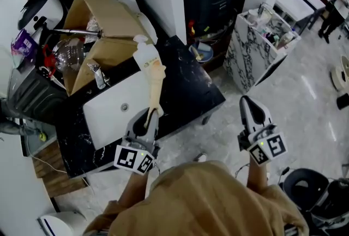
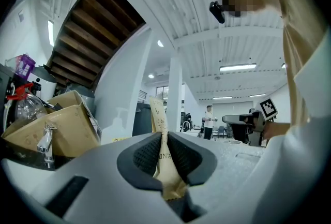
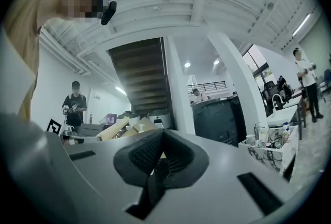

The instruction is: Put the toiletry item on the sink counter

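Pinching the flat crimped end of a tan tube [image 2: 158, 119], the left gripper [image 2: 164, 158] has its fingers [image 2: 147, 155] pressed onto it from both sides, and the tube sticks out forward past them. The right gripper [image 3: 162, 158] has its fingers [image 3: 142, 154] pressed together with nothing between them. In the head view both show just beyond the person's tan sleeve [image 1: 218, 197]. The left gripper [image 1: 148, 120] is over the near edge of the black stone worktop [image 1: 191, 93], and the right gripper [image 1: 248, 105] is off to the side above the pale floor [image 1: 305, 93].

The tube [image 1: 155, 79] is held in the air, not resting on anything. From above it lies along the right side of the white sink basin [image 1: 109, 109]. Its far end shows against a white pump bottle [image 1: 146, 54] (touching or not, I cannot tell). A faucet [image 1: 98, 76] stands behind the basin, with an open cardboard box [image 1: 103, 17] beyond it. Farther right stands a marble-patterned cabinet [image 1: 253, 55].
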Demonstrator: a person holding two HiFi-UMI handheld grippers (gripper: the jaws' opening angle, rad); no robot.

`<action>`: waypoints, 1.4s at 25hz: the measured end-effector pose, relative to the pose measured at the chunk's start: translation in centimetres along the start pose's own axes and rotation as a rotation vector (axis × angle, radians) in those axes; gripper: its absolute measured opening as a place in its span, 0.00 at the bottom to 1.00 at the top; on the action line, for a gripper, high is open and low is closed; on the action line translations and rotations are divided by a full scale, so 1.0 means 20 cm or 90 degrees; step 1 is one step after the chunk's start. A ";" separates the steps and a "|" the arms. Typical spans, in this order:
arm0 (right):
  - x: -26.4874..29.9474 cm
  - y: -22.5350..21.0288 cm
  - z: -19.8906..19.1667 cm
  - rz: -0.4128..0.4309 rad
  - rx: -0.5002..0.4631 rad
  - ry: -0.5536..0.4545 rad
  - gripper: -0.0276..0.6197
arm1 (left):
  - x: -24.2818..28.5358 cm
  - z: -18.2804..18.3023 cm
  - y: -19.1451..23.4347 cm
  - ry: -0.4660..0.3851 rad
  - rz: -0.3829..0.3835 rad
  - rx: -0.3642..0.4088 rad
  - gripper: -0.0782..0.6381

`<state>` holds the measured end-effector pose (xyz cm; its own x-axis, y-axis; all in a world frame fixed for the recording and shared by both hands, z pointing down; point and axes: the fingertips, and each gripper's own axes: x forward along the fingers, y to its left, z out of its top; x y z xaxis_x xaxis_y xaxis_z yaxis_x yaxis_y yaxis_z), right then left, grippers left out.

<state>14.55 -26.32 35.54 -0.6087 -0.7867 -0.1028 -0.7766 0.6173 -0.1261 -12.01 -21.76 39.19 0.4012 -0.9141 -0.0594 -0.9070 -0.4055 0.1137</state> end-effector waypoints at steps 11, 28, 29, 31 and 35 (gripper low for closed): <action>0.04 -0.07 -0.01 0.026 0.009 -0.012 0.05 | 0.05 -0.01 -0.03 0.004 0.020 0.014 0.16; -0.15 -0.06 -0.07 0.000 0.012 0.008 0.05 | 0.09 -0.16 -0.06 0.056 0.007 0.012 0.16; -0.16 -0.06 -0.08 -0.003 0.012 0.009 0.05 | 0.11 -0.20 -0.06 0.069 0.003 0.020 0.16; -0.18 -0.07 -0.09 -0.010 0.015 0.011 0.05 | 0.16 -0.30 -0.05 0.102 -0.006 0.046 0.16; -0.21 -0.07 -0.10 -0.017 0.018 0.013 0.05 | 0.24 -0.45 -0.03 0.142 -0.017 0.055 0.16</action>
<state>17.91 -23.83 38.04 -0.5912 -0.8026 -0.0791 -0.7879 0.5957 -0.1560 -8.41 -25.92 47.84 0.4343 -0.8863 0.1611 -0.8997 -0.4355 0.0294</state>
